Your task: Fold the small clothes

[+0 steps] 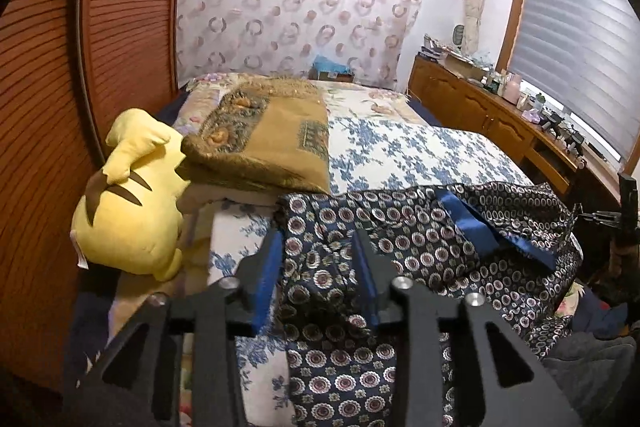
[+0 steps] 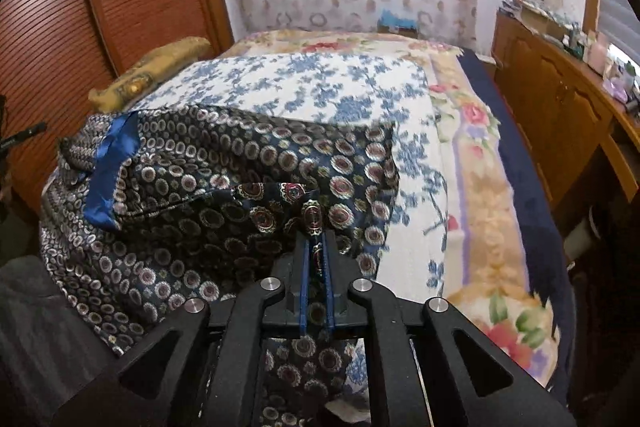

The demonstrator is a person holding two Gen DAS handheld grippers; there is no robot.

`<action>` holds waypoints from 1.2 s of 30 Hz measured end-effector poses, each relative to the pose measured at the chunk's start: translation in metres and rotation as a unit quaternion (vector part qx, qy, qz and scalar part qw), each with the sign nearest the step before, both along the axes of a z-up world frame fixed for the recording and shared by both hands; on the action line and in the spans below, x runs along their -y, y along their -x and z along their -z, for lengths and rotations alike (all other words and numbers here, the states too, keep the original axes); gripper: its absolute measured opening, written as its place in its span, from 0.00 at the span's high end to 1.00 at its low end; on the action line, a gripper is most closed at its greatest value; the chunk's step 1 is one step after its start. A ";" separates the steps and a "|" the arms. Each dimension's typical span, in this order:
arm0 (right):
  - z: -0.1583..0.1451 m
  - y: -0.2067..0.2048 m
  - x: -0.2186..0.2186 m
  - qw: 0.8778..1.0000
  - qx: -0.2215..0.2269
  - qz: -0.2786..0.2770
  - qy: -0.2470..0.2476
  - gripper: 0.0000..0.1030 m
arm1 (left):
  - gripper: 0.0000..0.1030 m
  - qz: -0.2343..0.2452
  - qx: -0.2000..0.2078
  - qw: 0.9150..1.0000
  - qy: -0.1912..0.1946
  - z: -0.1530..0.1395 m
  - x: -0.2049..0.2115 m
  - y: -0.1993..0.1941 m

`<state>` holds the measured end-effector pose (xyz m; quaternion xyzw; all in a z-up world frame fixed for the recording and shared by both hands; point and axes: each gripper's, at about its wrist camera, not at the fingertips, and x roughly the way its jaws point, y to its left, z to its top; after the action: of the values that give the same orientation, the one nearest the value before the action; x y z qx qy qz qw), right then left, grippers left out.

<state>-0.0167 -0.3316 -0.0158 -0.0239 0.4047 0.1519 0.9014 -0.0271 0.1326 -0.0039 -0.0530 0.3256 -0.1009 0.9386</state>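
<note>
A dark navy garment [image 1: 424,239] with round medallion print and a bright blue lining lies crumpled on the blue-floral bedspread [image 1: 400,147]. My left gripper [image 1: 318,239] is open, its blue-padded fingers [image 1: 266,275] straddling the garment's left edge without closing on it. In the right wrist view the same garment [image 2: 200,187] spreads to the left, blue lining [image 2: 114,167] showing. My right gripper [image 2: 316,239] is shut on a pinched fold of the garment's cloth, held just above the bedspread [image 2: 320,87].
A yellow plush toy [image 1: 128,211] and a folded brown-gold blanket [image 1: 272,135] lie at the bed's left, by the wooden louvred wardrobe [image 1: 48,107]. A wooden sideboard [image 1: 500,119] with clutter runs along the right under the window. Dark cloth [image 2: 36,307] lies at the near left.
</note>
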 end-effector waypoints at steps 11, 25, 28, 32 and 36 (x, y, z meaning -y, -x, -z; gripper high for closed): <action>-0.021 -0.023 -0.002 0.998 0.042 0.015 0.041 0.61 | 0.51 0.004 -0.020 1.000 -0.024 0.010 0.001 -0.056; 0.029 -0.086 0.002 0.999 -0.007 0.042 0.030 0.47 | 0.51 0.001 -0.097 0.994 -0.047 0.061 0.007 -0.107; 0.041 -0.093 0.005 0.998 -0.025 0.049 0.031 0.47 | 0.51 0.001 -0.108 0.993 -0.047 0.067 0.006 -0.106; 0.049 -0.096 0.008 0.998 -0.033 0.054 0.030 0.47 | 0.51 0.003 -0.118 0.992 -0.043 0.074 0.006 -0.104; 0.050 -0.094 0.007 0.998 -0.034 0.048 0.034 0.43 | 0.51 0.006 -0.129 0.990 -0.047 0.082 0.008 -0.105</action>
<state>0.0776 -0.3387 -0.0661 -0.0294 0.4408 0.0950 0.8921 0.0779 0.1245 -0.0863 -0.0194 0.4490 -0.0833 0.8894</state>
